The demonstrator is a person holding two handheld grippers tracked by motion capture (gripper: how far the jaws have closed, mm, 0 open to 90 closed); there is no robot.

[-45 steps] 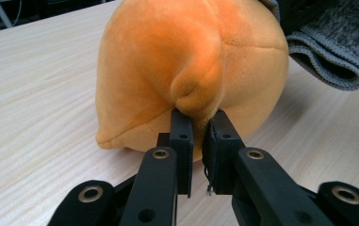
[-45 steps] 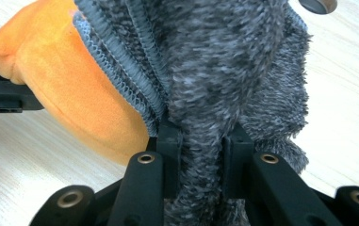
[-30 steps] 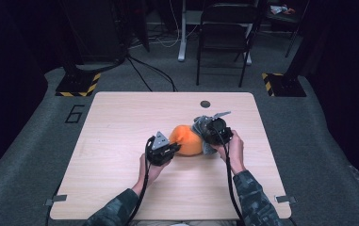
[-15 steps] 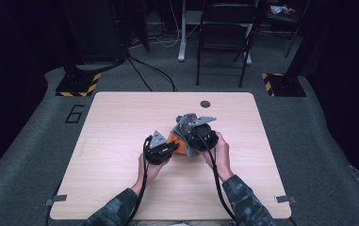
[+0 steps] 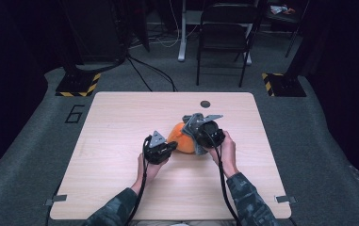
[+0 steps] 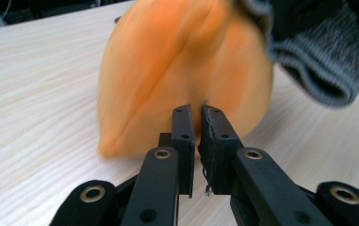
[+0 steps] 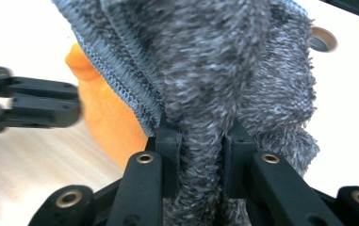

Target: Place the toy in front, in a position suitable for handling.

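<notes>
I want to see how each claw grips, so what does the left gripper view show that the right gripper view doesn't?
Left gripper view: the left claw, its jaws nearly together and pinching a fold of the orange cloth, with wood-grain table around it.

Right gripper view: the right claw shut on a thick bunch of grey knitted fabric, with a round metal grommet in the tabletop beyond.

Both: the orange cloth, the grey knit with its lighter hem, and the table.

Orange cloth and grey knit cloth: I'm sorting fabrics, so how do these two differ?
The orange cloth is smooth and plain; the grey knit cloth is fuzzy, mottled, with a stitched edge. The left gripper pinches the orange one, the right gripper the grey. Both are soft, bunched and touching.
</notes>
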